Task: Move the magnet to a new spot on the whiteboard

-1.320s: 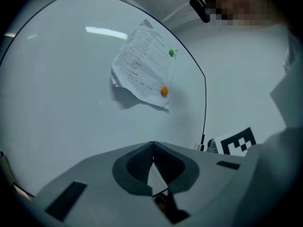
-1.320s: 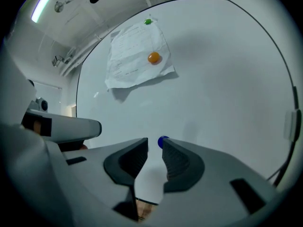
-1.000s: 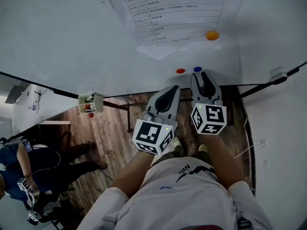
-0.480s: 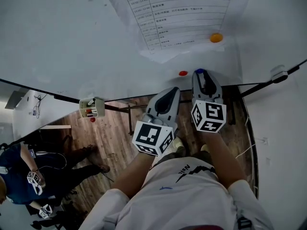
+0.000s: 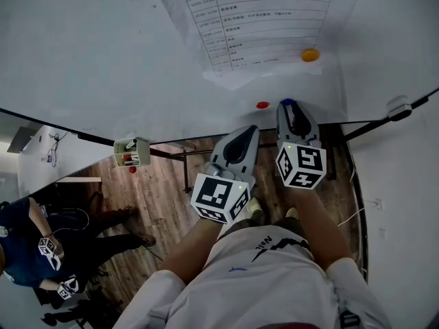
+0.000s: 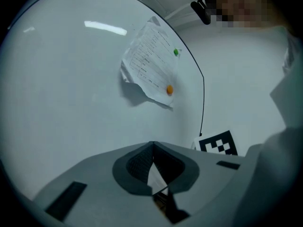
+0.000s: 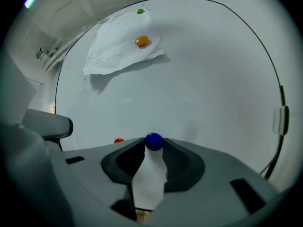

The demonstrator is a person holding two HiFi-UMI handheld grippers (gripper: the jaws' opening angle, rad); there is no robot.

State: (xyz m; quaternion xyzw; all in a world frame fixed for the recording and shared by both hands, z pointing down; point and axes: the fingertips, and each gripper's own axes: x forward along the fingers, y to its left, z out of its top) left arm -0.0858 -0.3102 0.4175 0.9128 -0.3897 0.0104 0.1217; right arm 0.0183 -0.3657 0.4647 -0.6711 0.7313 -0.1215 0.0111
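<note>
A blue magnet (image 7: 153, 141) sits on the whiteboard (image 5: 103, 53), pinched between the tips of my right gripper (image 7: 153, 146). In the head view the same blue magnet (image 5: 287, 103) shows at the right gripper (image 5: 289, 107) near the board's lower edge. A red magnet (image 5: 262, 105) lies just to its left, also seen as the red magnet (image 7: 119, 140) in the right gripper view. My left gripper (image 5: 245, 131) hangs below the board, shut with nothing in it; its tips (image 6: 152, 146) meet in the left gripper view.
A printed sheet (image 5: 260, 19) is pinned by an orange magnet (image 5: 310, 55) and a green magnet (image 7: 140, 11). A marker holder (image 5: 130, 151) hangs under the board's edge. A clip (image 5: 398, 105) sits at the right. A person (image 5: 27, 252) stands on the wooden floor at lower left.
The right gripper has moved forward onto the blue magnet, which now sits between its fingertips. The left gripper has stayed put. The person at lower left has shifted.
</note>
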